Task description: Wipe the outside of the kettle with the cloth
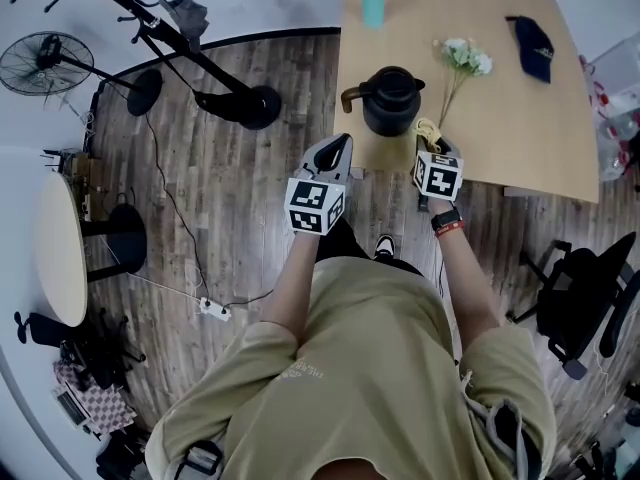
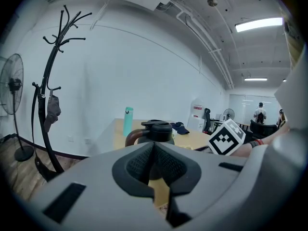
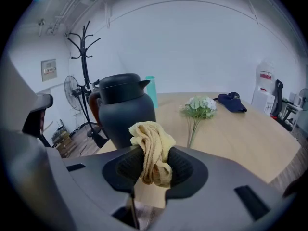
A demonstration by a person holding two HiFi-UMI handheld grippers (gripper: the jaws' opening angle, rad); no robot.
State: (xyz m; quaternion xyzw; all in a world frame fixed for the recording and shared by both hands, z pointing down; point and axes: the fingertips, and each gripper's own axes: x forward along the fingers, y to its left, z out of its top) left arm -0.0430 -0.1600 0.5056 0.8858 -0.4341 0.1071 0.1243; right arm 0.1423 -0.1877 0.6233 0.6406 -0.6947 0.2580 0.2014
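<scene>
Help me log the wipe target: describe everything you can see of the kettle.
The kettle is a dark, matte, jug-shaped pot with a rounded body, a short pouring lip, a closed dark lid and a curved brown handle. It stands upright on the wooden table, near its front edge. The yellow cloth, clamped in the right gripper, is close beside it; whether they touch cannot be told.
</scene>
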